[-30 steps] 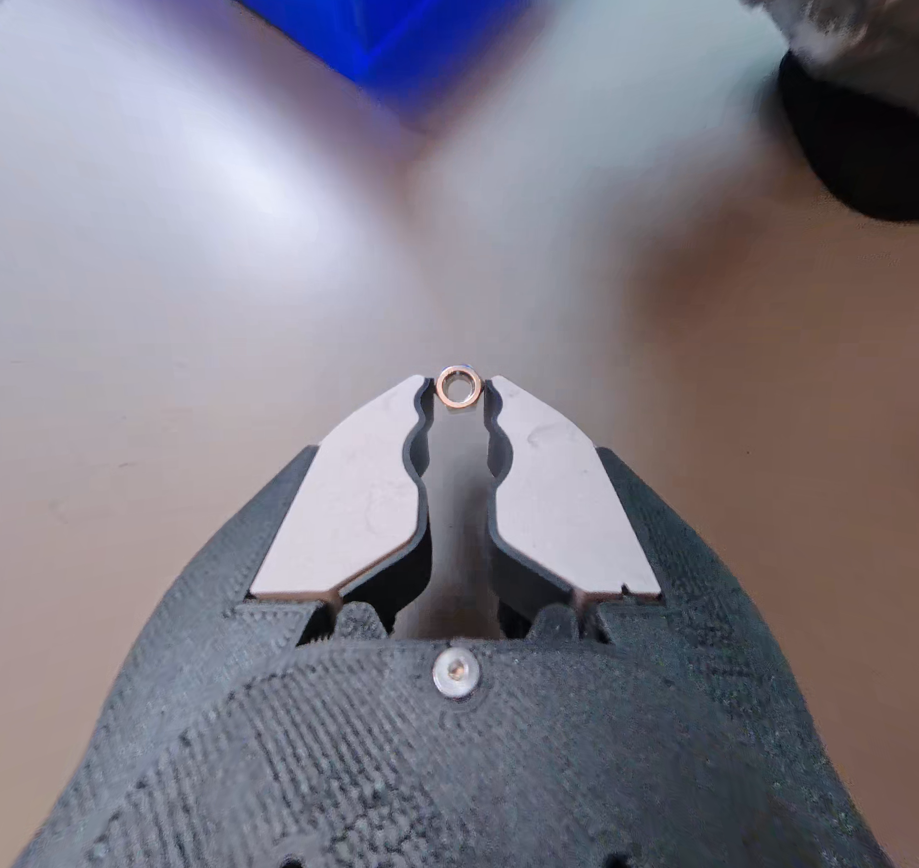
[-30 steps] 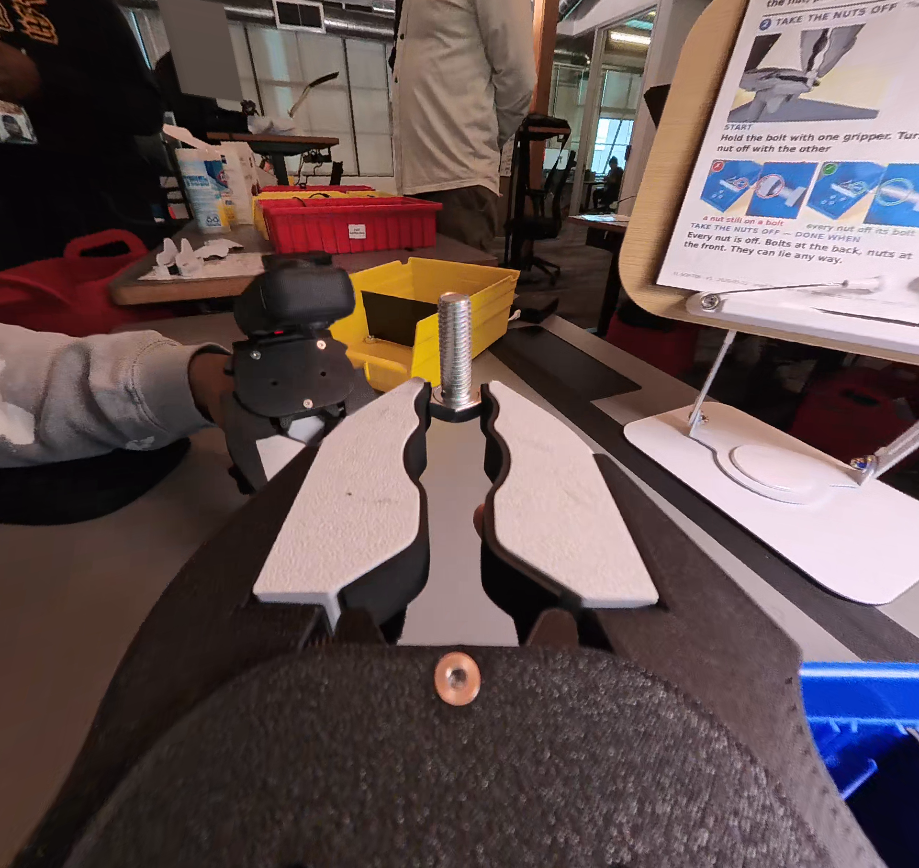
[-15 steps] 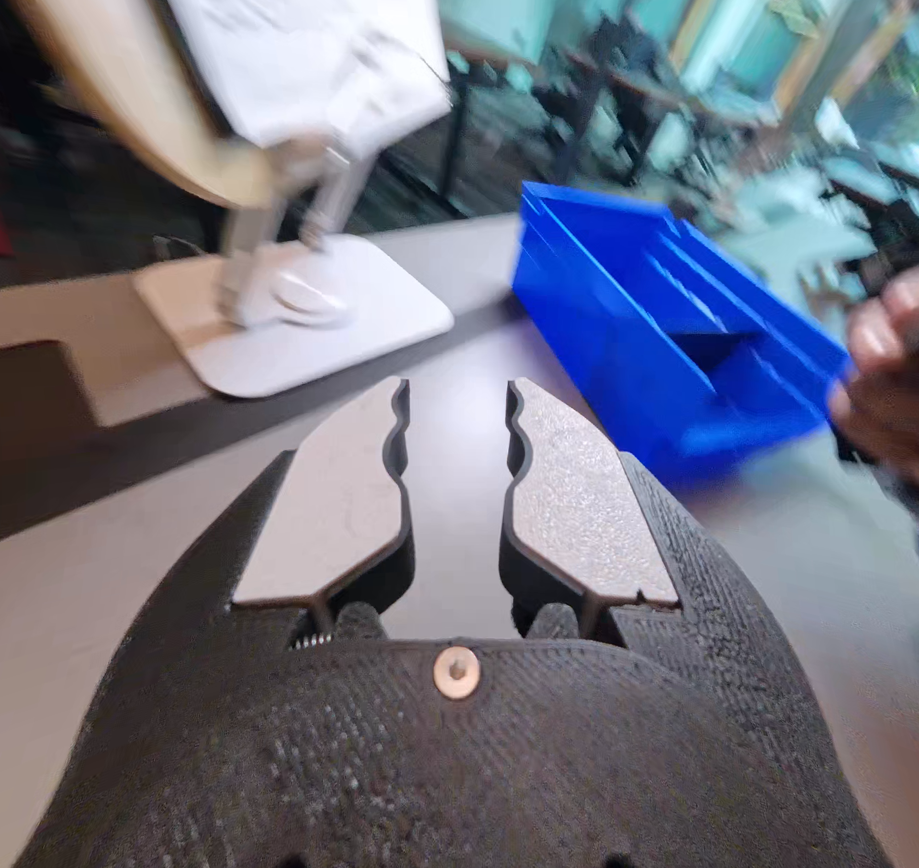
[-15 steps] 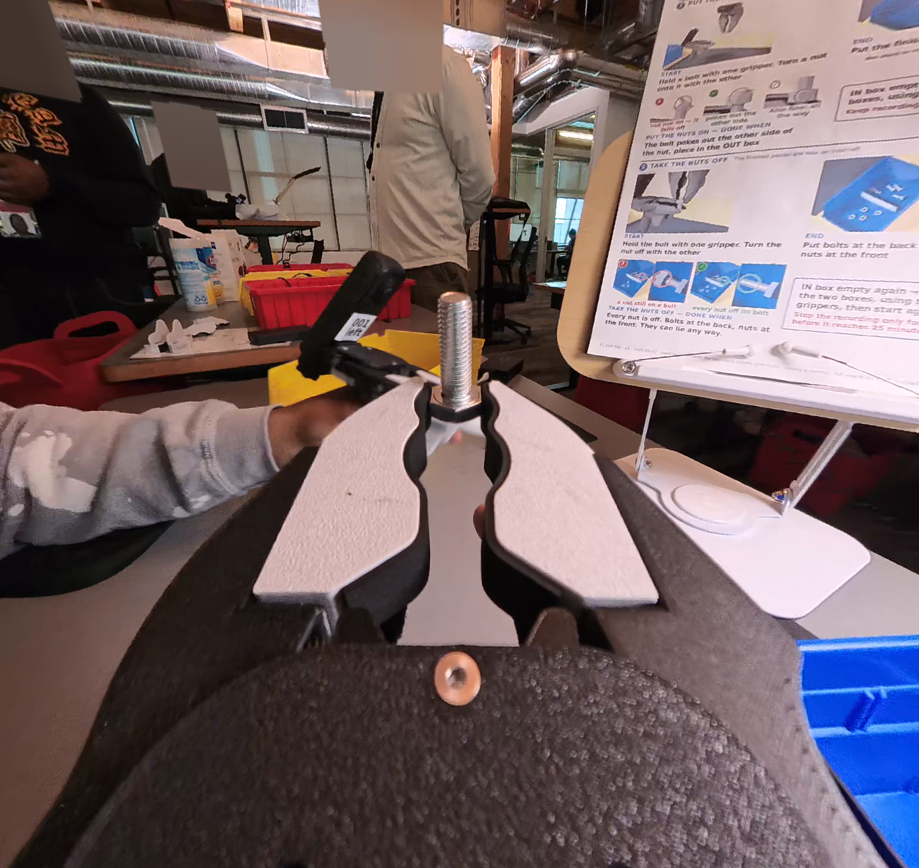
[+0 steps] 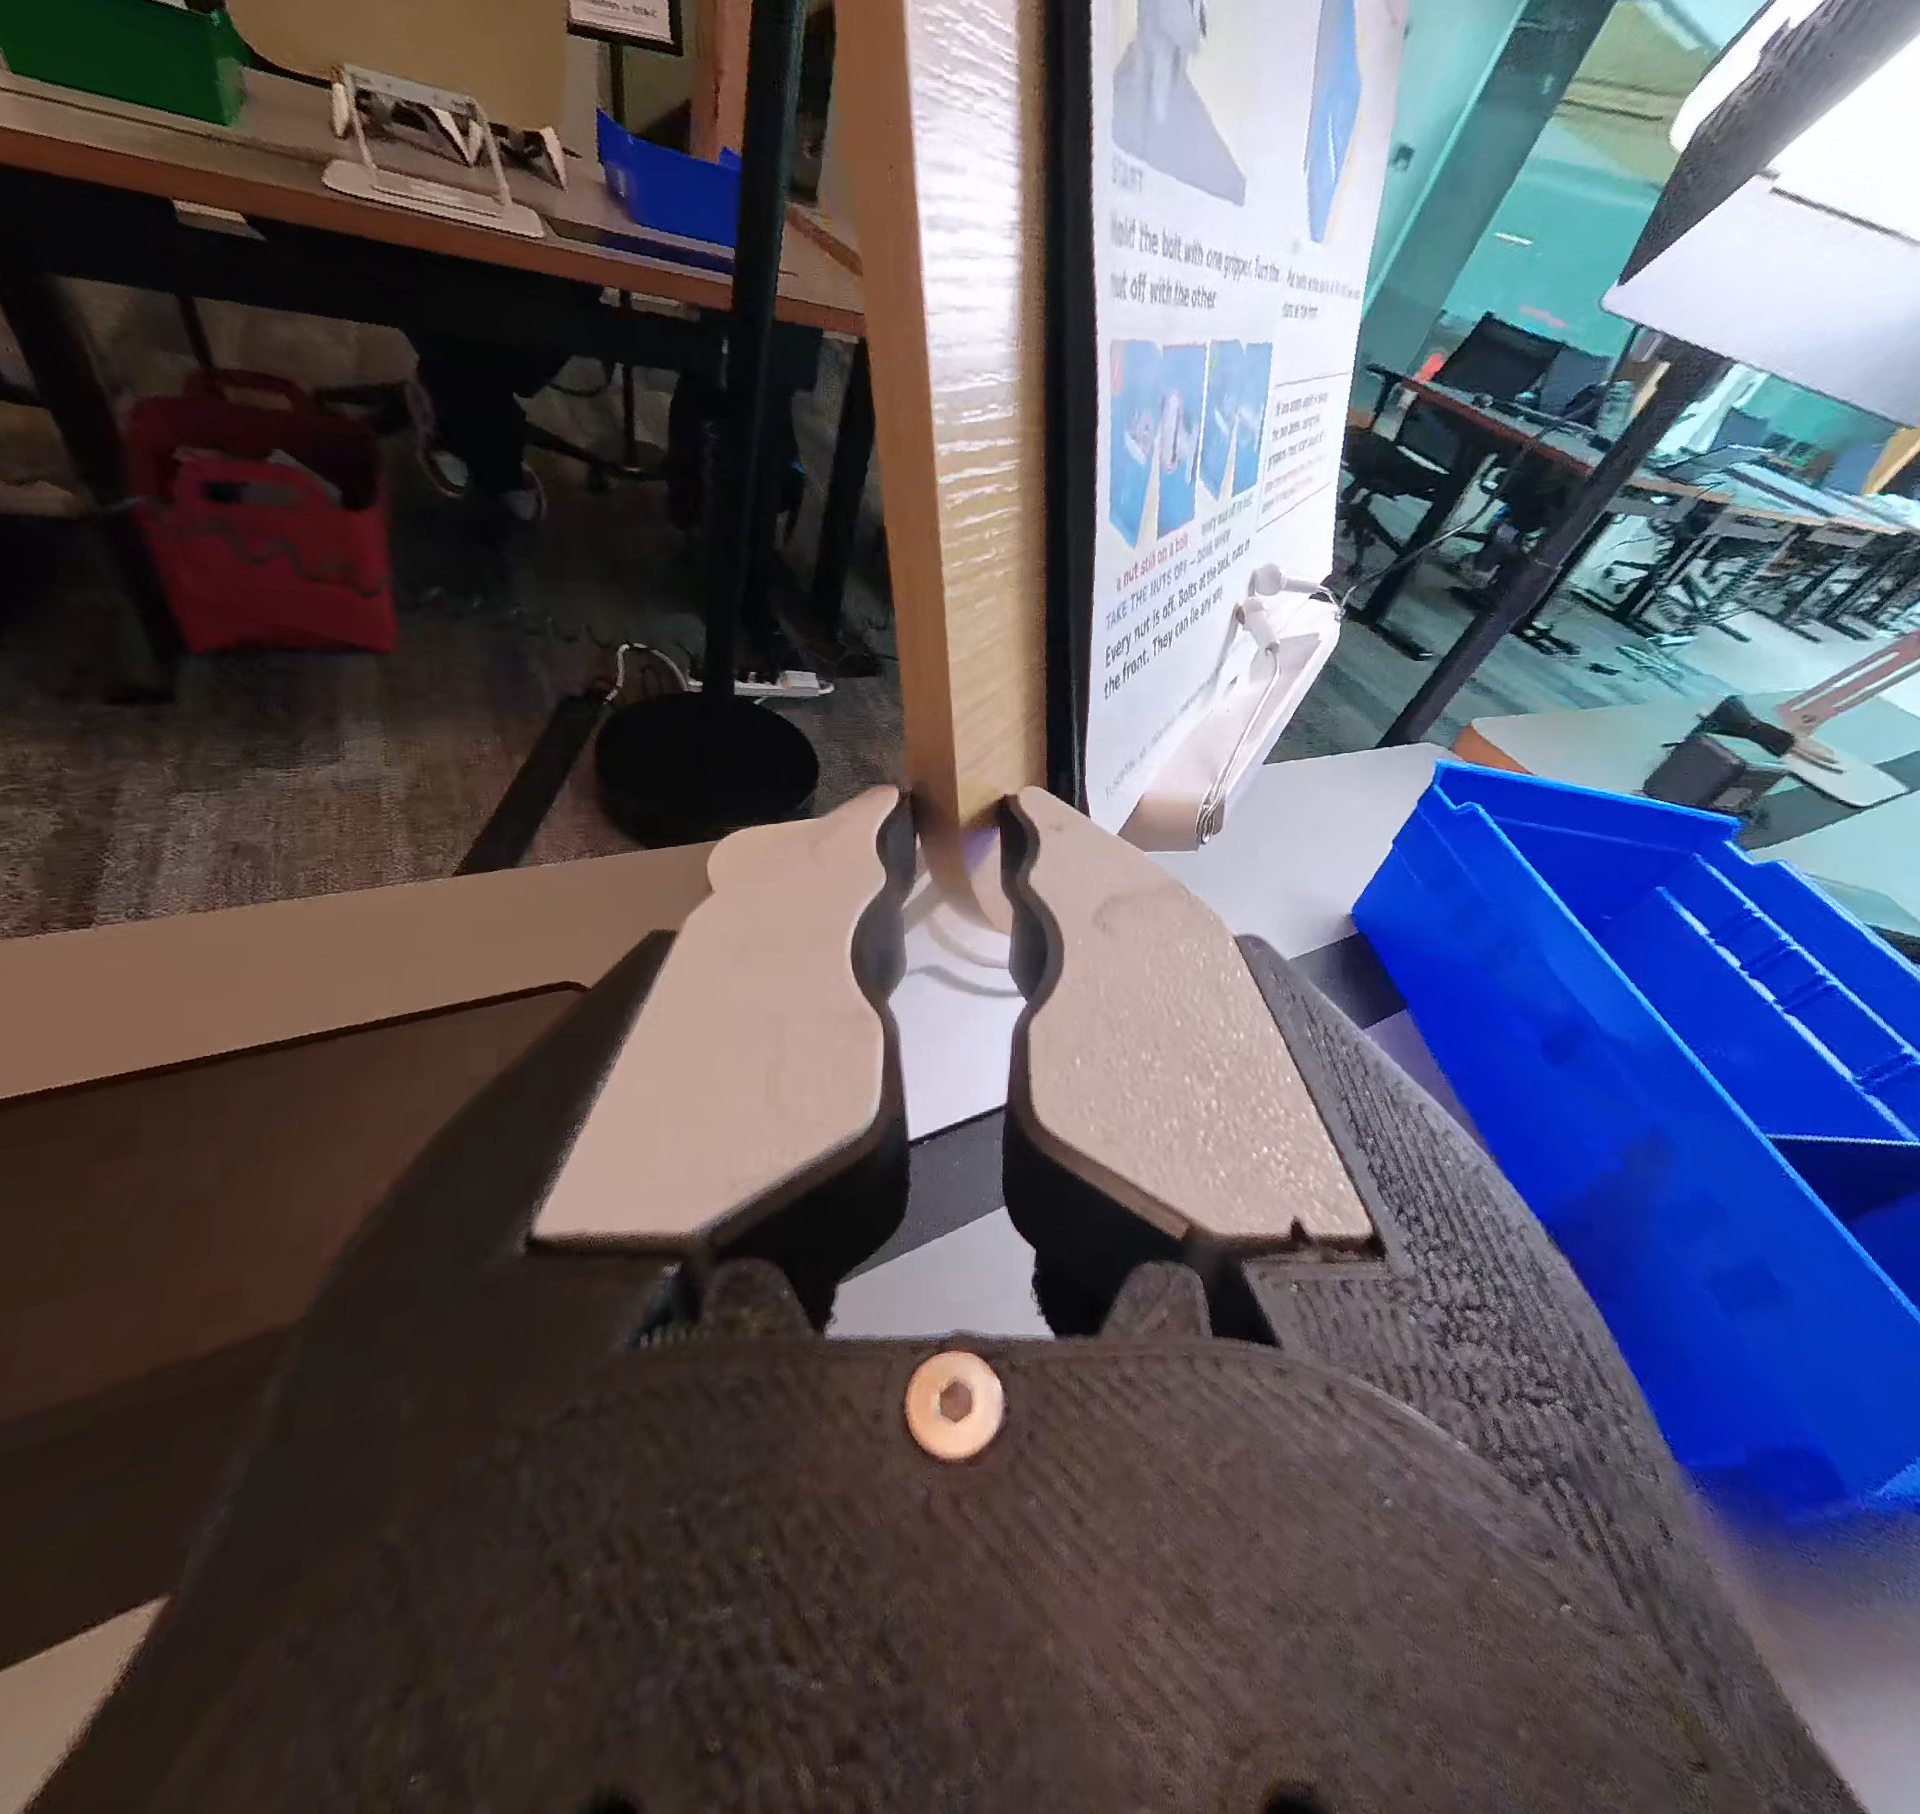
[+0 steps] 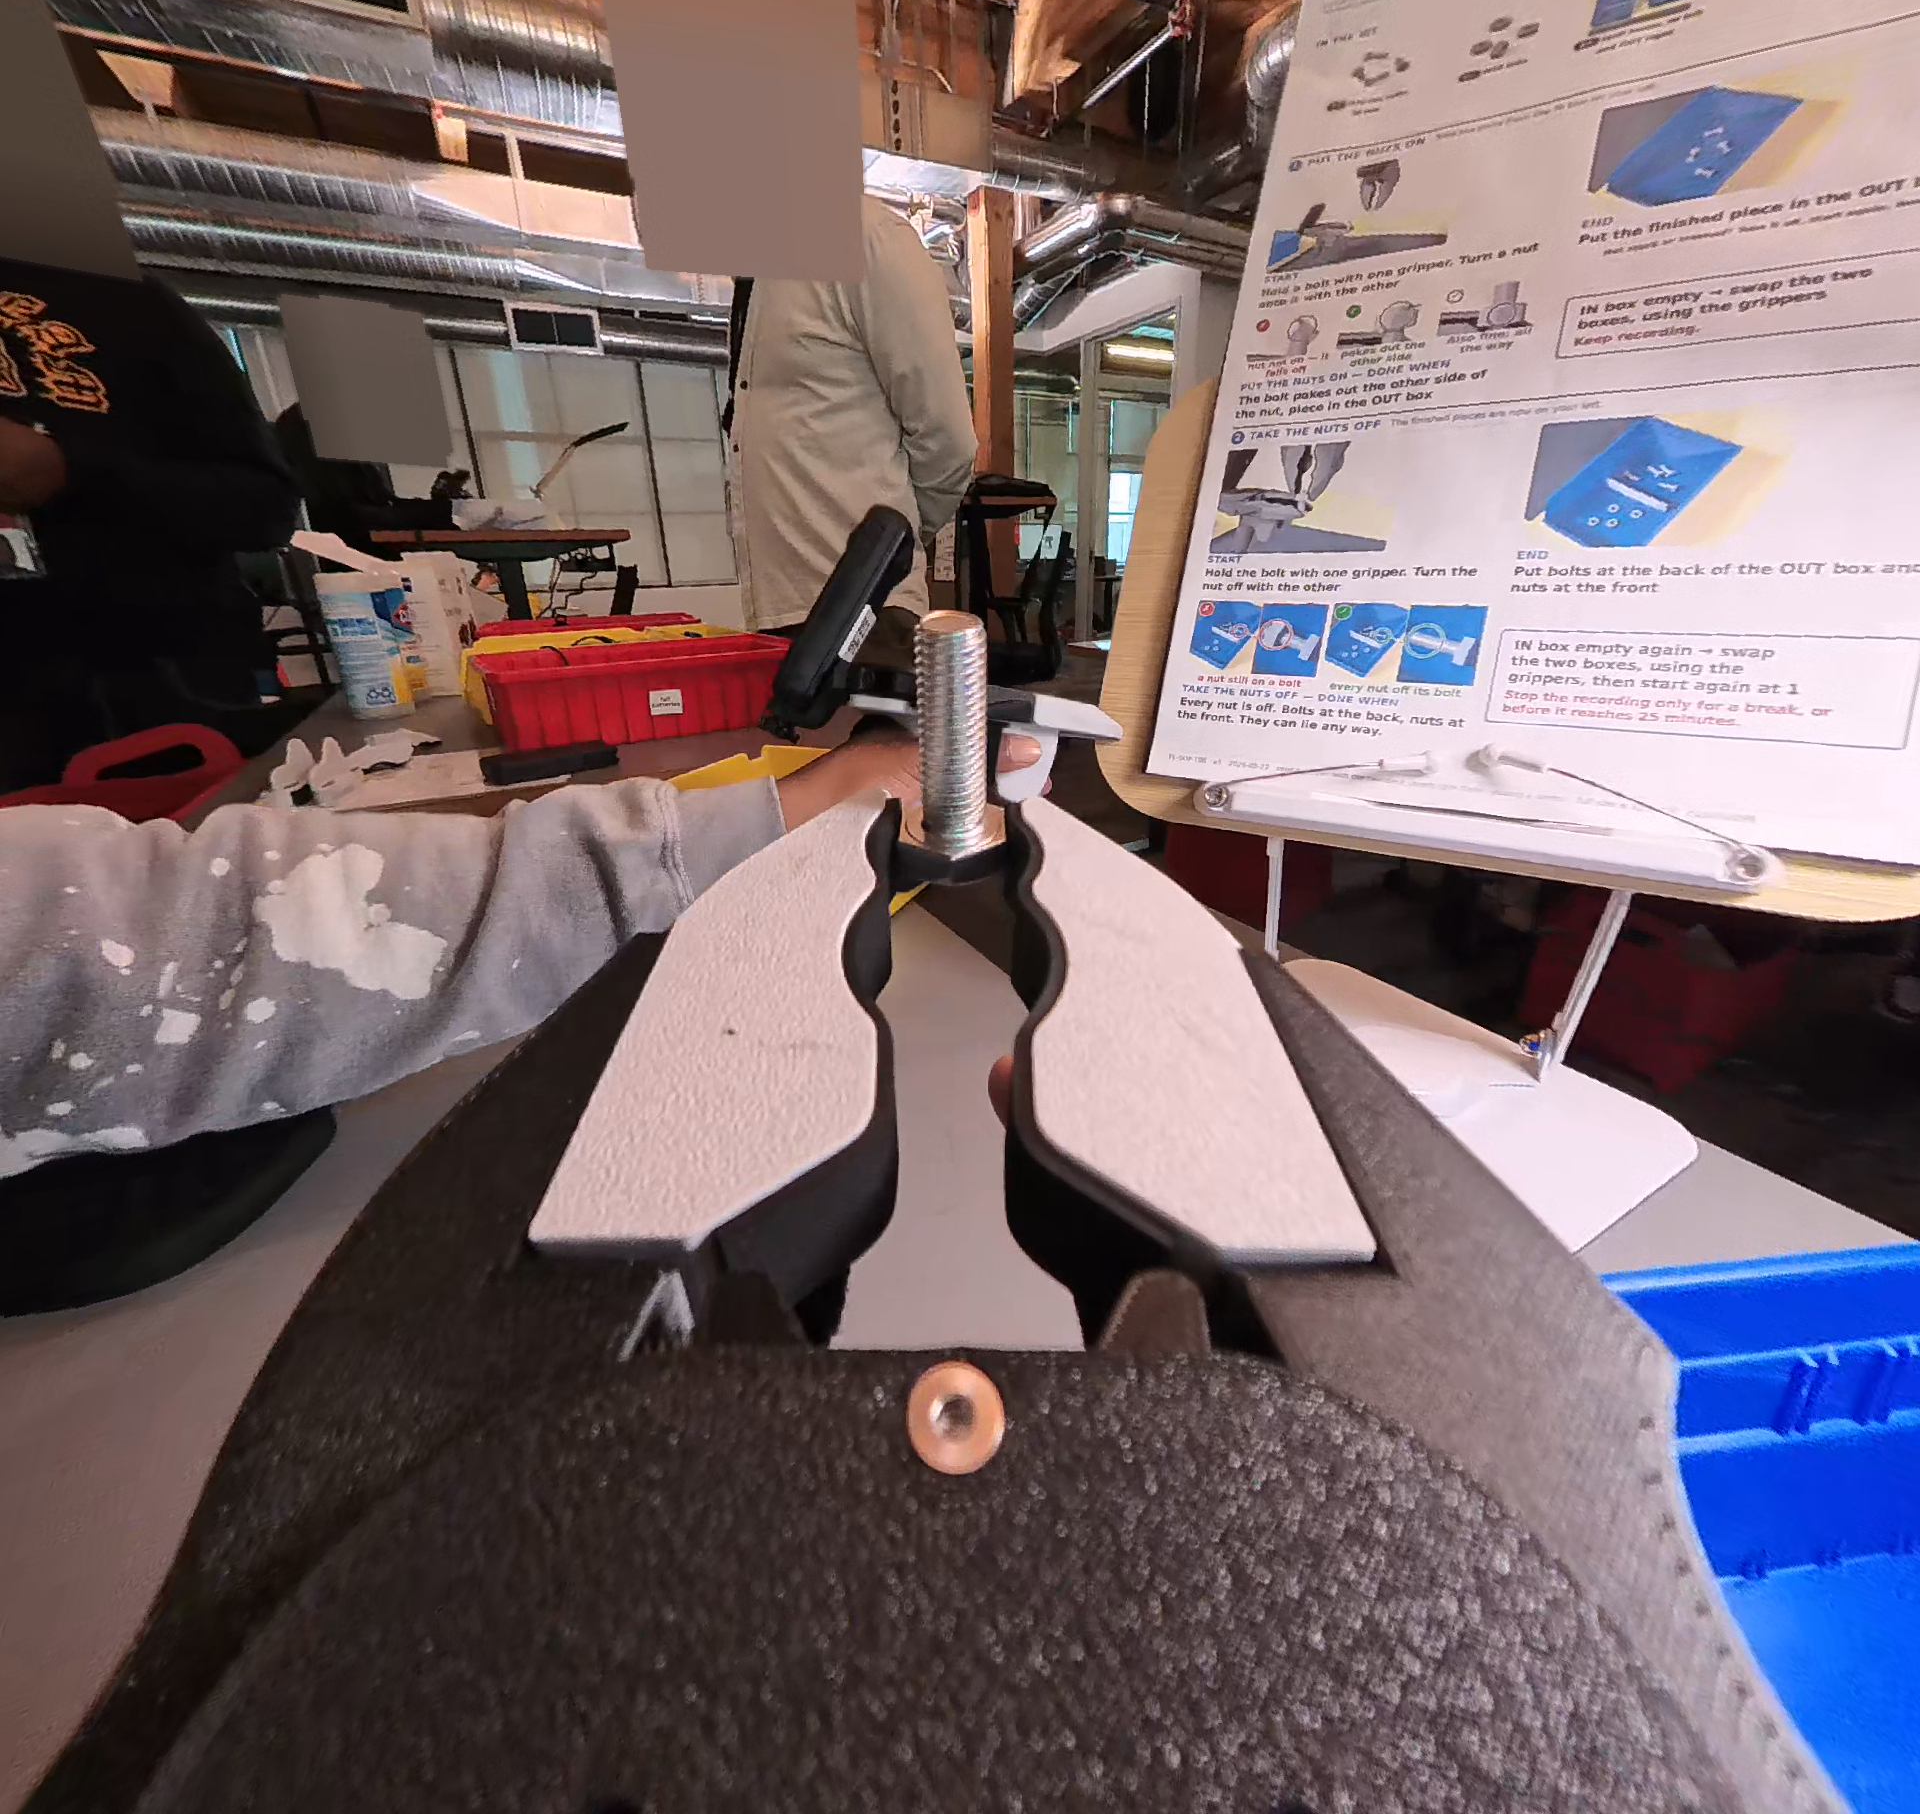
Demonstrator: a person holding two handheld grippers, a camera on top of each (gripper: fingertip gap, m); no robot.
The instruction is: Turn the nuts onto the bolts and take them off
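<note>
The right gripper (image 6: 954,834) clamps its fingers on the head of an upright silver threaded bolt (image 6: 950,725), while the left gripper (image 5: 954,814), fingers narrowly parted and empty beside it, likely must fetch a nut next.

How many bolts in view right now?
1. A silver threaded steel bolt stands upright, its head clamped in the right tongs. None shows in the visible part of the blue plastic bin; its floor is mostly hidden, so more may be there.
</note>
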